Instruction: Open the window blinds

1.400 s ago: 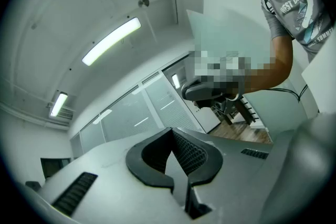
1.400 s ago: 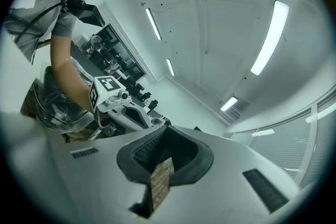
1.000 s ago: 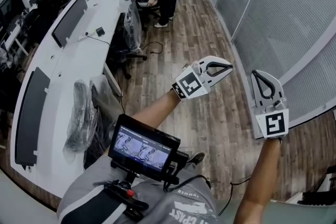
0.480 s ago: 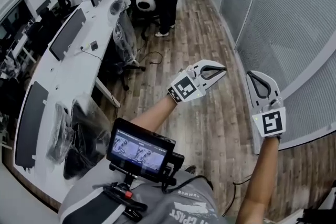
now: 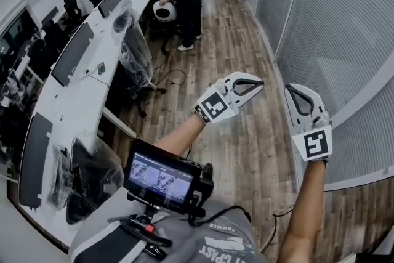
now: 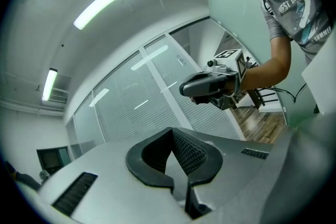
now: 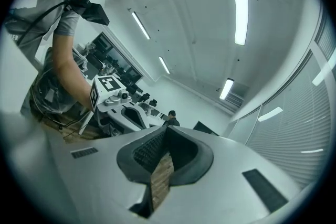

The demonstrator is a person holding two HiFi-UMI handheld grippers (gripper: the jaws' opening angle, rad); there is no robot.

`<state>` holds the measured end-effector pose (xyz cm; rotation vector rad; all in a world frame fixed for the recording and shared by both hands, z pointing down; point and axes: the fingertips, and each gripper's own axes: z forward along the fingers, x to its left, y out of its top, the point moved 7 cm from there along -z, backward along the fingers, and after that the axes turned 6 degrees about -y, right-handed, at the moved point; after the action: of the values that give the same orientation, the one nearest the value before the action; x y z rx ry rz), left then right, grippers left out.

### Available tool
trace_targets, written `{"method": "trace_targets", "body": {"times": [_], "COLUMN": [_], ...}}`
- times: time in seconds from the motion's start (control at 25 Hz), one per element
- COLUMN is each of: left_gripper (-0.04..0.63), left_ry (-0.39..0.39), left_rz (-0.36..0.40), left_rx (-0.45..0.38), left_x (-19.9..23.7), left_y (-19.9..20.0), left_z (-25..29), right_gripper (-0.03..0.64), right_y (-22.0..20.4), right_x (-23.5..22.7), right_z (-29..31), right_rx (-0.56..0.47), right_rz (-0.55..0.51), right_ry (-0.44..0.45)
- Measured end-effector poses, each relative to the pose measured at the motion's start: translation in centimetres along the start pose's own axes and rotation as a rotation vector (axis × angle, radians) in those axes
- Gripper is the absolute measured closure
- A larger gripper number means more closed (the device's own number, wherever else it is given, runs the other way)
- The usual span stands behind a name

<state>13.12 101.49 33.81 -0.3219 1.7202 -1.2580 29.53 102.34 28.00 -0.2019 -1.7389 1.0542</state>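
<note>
Head view shows our left gripper (image 5: 257, 84) and right gripper (image 5: 292, 90) both clenched empty, the blinds (image 5: 348, 21) closed behind the glass wall (image 5: 271, 6) at our right; reaching in with jaws shut, we may knock the glass and catch nothing.
</note>
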Motion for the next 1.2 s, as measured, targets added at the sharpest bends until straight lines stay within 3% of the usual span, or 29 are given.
{"method": "trace_targets", "body": {"times": [0.32, 0.68, 0.88, 1.2], "left_gripper": [0.594, 0.594, 0.594, 0.594], "left_ry": [-0.023, -0.032, -0.012, 0.01], "left_rz": [-0.015, -0.032, -0.039, -0.001], "left_rx": [-0.065, -0.127, -0.12, -0.07], "left_x": [12.0, 26.8, 33.3, 45.4], "left_y": [-10.0, -17.7, -21.6, -27.2], "left_z": [7.3, 12.4, 15.3, 23.6], "right_gripper": [0.614, 0.614, 0.614, 0.614], "right_y": [-9.2, -15.4, -19.6, -28.6], "right_x": [-6.4, -12.8, -16.4, -26.3], "right_z": [11.9, 25.7, 31.8, 42.5], "right_rx": [0.065, 0.12, 0.1, 0.05], "right_rz": [-0.018, -0.119, -0.079, -0.081], "right_ry": [-0.014, -0.041, -0.042, -0.014]}}
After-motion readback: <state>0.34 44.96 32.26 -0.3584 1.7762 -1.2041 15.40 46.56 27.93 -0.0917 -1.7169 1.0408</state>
